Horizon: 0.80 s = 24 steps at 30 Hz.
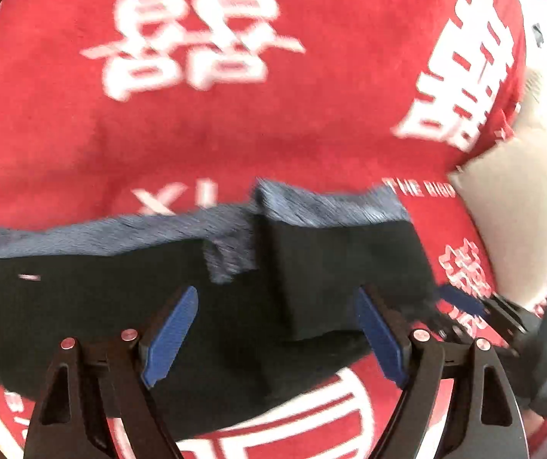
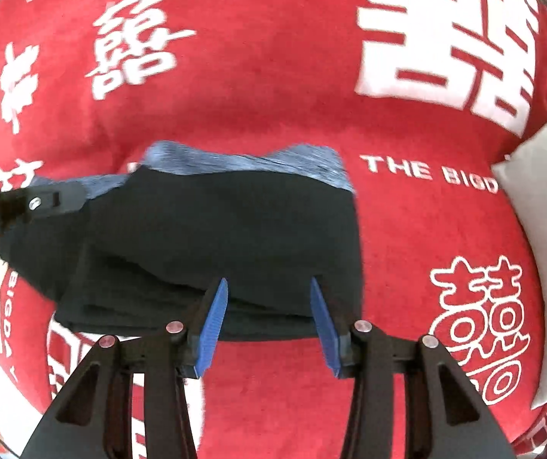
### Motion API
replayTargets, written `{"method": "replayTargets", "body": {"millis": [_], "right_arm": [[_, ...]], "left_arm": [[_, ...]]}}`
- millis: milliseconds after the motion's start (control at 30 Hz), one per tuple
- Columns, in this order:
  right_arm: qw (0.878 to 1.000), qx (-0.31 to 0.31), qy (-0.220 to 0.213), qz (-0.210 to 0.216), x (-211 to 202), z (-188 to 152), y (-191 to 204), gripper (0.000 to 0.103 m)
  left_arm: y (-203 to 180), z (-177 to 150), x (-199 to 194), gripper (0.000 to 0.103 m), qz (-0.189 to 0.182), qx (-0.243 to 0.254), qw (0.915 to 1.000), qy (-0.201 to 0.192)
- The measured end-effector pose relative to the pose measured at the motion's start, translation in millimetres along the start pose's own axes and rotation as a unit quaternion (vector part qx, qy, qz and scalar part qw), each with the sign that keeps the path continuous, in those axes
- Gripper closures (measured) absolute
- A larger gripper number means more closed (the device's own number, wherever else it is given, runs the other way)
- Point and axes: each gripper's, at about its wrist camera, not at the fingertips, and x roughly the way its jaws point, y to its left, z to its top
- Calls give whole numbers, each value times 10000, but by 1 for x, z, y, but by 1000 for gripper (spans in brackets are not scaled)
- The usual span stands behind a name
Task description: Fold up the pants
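Folded black pants (image 2: 204, 237) – fuzzy red blanket (image 2: 258, 88)

The pants (image 2: 216, 237) are black, with a grey-blue band (image 2: 258, 162) of ribbed look along the far edge. They lie folded into a compact, thick bundle, flat on a red cover (image 2: 273, 88) with white characters. In the right wrist view several layers show at the near edge, stacked one on the other. In the left wrist view (image 1: 158, 306) one folded part lies across the top, its edge running from the far band toward the near side.
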Motion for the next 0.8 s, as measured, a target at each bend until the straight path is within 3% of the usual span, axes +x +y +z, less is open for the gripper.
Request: {"method": "replayTargets", "body": {"millis": [133, 200, 367, 400, 467, 533, 700, 800], "right_arm": [[9999, 164, 54, 4, 5, 2, -12, 54], [9997, 242, 31, 40, 2, -2, -17, 54], [9991, 409, 56, 117, 1, -2, -27, 54], [9990, 437, 49, 124, 1, -2, -28, 54], [9988, 462, 65, 150, 0, -1, -29, 54], [9986, 475, 100, 191, 1, 0, -28, 54], [9979, 576, 163, 246, -2, 1, -33, 54], [9979, 574, 167, 237, -12, 3, -36, 54]], "left_arm": [[-1, -1, 21, 19, -240, -171, 9991, 301], [-2, -1, 21, 29, -343, -214, 9987, 299], [-8, -1, 29, 30, -442, -126, 9978, 480], [-10, 0, 33, 34, -471, -115, 9975, 510], [-14, 1, 40, 84, -513, -57, 9969, 592], [-19, -1, 42, 98, -539, 11, 9966, 623], [-33, -1, 10, 98, -909, 148, 9954, 261], [-31, -5, -5, 98, -845, 231, 9960, 174]]}}
